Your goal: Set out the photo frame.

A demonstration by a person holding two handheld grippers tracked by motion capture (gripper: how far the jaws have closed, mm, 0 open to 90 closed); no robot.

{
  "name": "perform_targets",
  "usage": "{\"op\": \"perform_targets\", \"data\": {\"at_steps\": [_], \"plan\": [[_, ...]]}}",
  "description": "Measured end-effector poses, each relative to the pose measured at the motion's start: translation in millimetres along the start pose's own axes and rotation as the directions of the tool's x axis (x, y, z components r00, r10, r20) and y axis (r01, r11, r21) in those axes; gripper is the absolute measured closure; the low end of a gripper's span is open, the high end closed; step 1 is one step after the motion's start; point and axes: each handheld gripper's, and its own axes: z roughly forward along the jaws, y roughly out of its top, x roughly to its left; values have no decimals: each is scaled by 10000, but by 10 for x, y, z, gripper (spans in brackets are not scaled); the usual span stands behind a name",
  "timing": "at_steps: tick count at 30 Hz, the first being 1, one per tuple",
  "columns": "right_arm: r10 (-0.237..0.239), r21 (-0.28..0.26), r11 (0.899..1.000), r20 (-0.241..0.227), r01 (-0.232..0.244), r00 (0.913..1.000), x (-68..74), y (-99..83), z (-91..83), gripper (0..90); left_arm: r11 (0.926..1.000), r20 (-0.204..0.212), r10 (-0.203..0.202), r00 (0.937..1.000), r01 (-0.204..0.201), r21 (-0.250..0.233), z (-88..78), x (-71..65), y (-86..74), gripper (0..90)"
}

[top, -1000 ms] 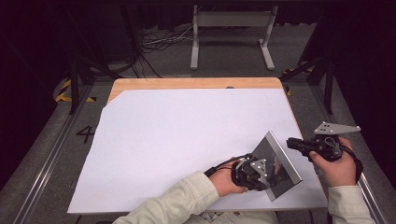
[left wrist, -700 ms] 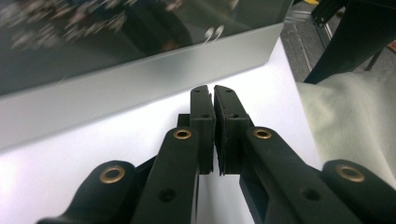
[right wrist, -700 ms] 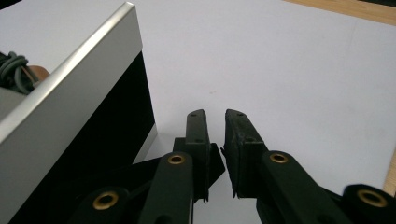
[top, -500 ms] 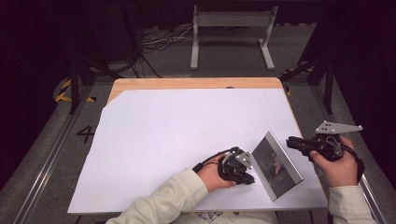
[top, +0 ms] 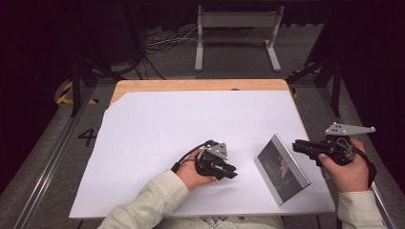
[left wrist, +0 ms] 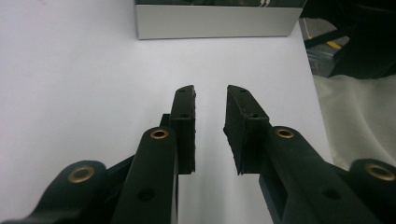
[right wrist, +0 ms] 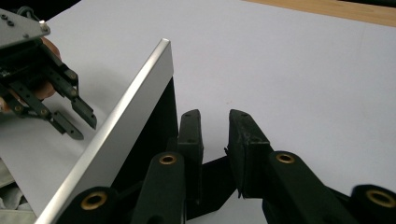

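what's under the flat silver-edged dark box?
The flat silver-edged dark box lies directly on the white sheet that covers the wooden table. Its footprint hides the sheet there; anything beneath cannot be seen.

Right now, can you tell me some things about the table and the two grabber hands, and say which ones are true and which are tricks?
1. The silver box lies on the white sheet. True.
2. The left gripper is squeezing the box. False: its jaws stand apart with nothing between them, short of the box.
3. The box sits between the two grippers. True.
4. The right gripper lifts the box off the table. False: its jaws are empty and the box rests on the sheet.
5. A red ball is on the table. False: none is there.
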Motion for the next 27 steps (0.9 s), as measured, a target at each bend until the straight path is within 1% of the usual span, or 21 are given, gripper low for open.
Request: {"op": "perform_targets", "data": {"at_steps": [4,7,9,11,12,15,17,18,19,20,22,25,27], "plan": [[304,-46,9995,-89,-304,9995,21,29,-38,739,10000,-268,-68,9996,67,-38,-121,33,-93,727],[550,-48,9985,-138,-551,9984,44,69,-72,713,9999,-506,-86,9987,90,70,-198,72,-163,719],[618,7,9981,-130,-618,9980,60,100,-88,705,9996,-656,-265,9975,269,46,-273,106,-216,717],[683,22,9977,-130,-683,9976,68,129,-96,697,9995,-711,-313,9970,312,-26,-305,123,-236,716],[865,128,9962,-170,-863,9961,79,168,-102,688,9993,-739,-369,9966,365,-78,-338,138,-254,715],[977,254,9949,-175,-972,9951,102,214,-109,678,9982,-947,-564,9939,542,-257,-440,175,-310,713],[1032,315,9942,-150,-1026,9946,124,240,-119,668,9980,-1117,-591,9920,562,-289,-496,195,-331,712],[1064,350,9938,-146,-1058,9942,136,251,-125,664,9980,-1117,-591,9920,562,-289,-496,195,-331,713],[1077,410,9934,-159,-1070,9941,151,262,-130,658,9969,-1178,-699,9906,651,-437,-562,218,-350,713],[1086,453,9931,-167,-1078,9939,162,267,-132,655,9964,-1237,-739,9896,683,-493,-592,229,-362,713],[1098,494,9928,-159,-1089,9938,187,278,-137,650,9959,-1327,-798,9879,731,-541,-633,246,-390,713],[1045,568,9929,11,-1044,9945,247,298,-144,631,9949,-1439,-931,9852,864,-525,-669,267,-432,713],[1054,587,9927,5,-1052,9944,267,303,-146,627,9945,-1466,-956,9846,883,-555,-681,277,-443,713]]}}
